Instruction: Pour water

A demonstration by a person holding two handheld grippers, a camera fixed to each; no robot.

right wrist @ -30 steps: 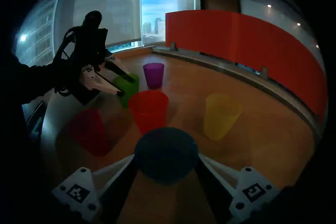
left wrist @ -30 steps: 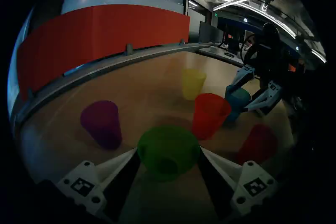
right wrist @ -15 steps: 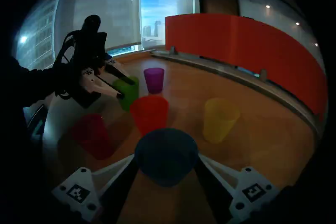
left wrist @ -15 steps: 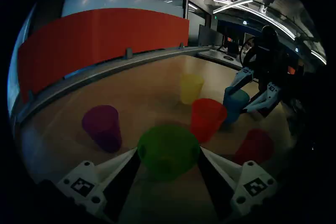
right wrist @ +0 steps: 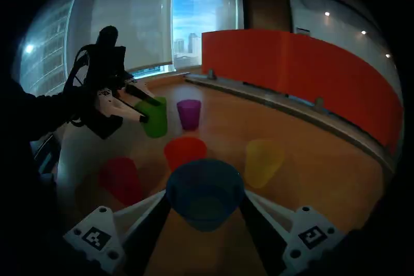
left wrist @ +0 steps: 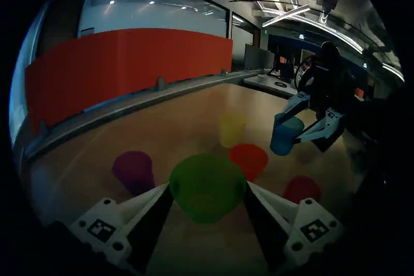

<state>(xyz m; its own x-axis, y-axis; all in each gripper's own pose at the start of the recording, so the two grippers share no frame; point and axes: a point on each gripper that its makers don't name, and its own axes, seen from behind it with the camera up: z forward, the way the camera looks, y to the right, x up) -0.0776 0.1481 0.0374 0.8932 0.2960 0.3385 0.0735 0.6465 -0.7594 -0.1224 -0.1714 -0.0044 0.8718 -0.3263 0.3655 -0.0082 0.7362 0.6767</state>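
My left gripper (left wrist: 207, 193) is shut on a green cup (left wrist: 207, 187), held upright above the wooden table (left wrist: 171, 126). In the right gripper view the same green cup (right wrist: 153, 116) hangs in that gripper (right wrist: 142, 110) at the left. My right gripper (right wrist: 204, 201) is shut on a blue cup (right wrist: 204, 193), also lifted off the table. In the left gripper view the blue cup (left wrist: 284, 133) sits between the other gripper's (left wrist: 295, 130) fingers at the right. Both cups are raised over an orange-red cup (left wrist: 249, 159) (right wrist: 185, 151).
A purple cup (left wrist: 134, 171) (right wrist: 189, 114), a yellow cup (left wrist: 231, 130) (right wrist: 263, 161) and a dark red cup (left wrist: 301, 189) (right wrist: 120, 177) stand on the table. A red partition (left wrist: 129, 69) runs along its far edge. Windows (right wrist: 155, 22) lie behind the left hand.
Both grippers have risen with their cups: the green and blue cups now hang higher above the table, and the standing cups look lower and smaller in both views.
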